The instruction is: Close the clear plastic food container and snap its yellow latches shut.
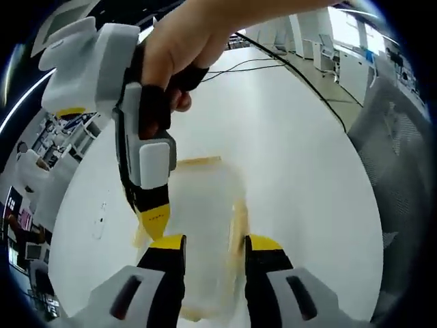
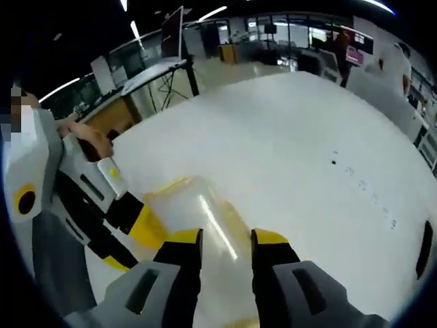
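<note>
The step in hand looks like pressing the lid down and working the latches; both grippers sit at the clear container, which rests on the white table (image 1: 307,171).

The left gripper (image 1: 215,247) has its jaws apart, straddling the near part of the container (image 1: 205,225); whether the pads actually press its walls I cannot tell. A yellow latch (image 1: 239,222) runs along the container's side just inside the gripper's right-hand jaw.

The right gripper (image 2: 227,240) also has its jaws apart, over the container (image 2: 198,212) from the other side; in the left gripper view its yellow tip comes down at the container's far-left edge. Contact is unclear.

The next move probably calls for a firm squeeze on a latch until it snaps, with the other gripper steadying the box.
</note>
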### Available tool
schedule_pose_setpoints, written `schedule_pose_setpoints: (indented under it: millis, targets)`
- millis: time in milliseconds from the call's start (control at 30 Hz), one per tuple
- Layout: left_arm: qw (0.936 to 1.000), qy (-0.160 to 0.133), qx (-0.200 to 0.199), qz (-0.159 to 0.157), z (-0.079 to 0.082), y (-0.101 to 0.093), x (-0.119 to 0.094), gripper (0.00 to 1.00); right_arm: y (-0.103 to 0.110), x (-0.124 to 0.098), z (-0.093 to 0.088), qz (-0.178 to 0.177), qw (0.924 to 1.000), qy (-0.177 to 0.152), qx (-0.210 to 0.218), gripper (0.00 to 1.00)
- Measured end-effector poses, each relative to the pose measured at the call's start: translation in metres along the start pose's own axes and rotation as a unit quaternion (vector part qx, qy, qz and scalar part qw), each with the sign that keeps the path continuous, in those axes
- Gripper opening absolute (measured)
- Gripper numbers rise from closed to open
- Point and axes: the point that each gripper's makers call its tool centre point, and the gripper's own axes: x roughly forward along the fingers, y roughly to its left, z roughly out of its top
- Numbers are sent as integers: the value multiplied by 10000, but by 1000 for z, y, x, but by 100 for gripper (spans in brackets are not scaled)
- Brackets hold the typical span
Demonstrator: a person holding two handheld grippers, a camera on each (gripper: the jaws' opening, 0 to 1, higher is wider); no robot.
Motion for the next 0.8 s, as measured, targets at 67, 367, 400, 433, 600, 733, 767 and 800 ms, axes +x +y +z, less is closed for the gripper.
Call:
schedule_pose_setpoints:
  millis: [67, 367, 400, 433, 600, 733, 767, 800]
  targets:
    - [9999, 43, 68, -67, 0, 0, 0, 27, -3, 0, -1, 122, 9998, 119, -62, 26]
    - [9983, 292, 444, -247, 0, 0, 3, 28, -5, 5, -2, 559, 9944, 689, -577, 28]
    - [9981, 310, 460, -260, 0, 0, 3, 28, -3, 4, -4, 617, 9927, 788, -678, 28]
    - [9980, 321, 475, -271, 0, 0, 3, 28, -1, 4, -4, 656, 9917, 830, -728, 28]
    - [9963, 419, 647, -378, -1, -1, 2, 28, 4, 4, -4, 849, 9859, 1085, -949, 27]
    - [9939, 537, 831, -495, -1, -1, 2, 29, 6, 5, -5, 995, 9811, 1260, -1081, 27]
    - [9932, 567, 866, -533, -1, -1, 2, 29, 6, 4, -5, 1045, 9796, 1313, -1108, 27]
    - [9928, 584, 879, -559, -1, -1, 2, 29, 6, 5, -5, 1078, 9787, 1347, -1112, 27]
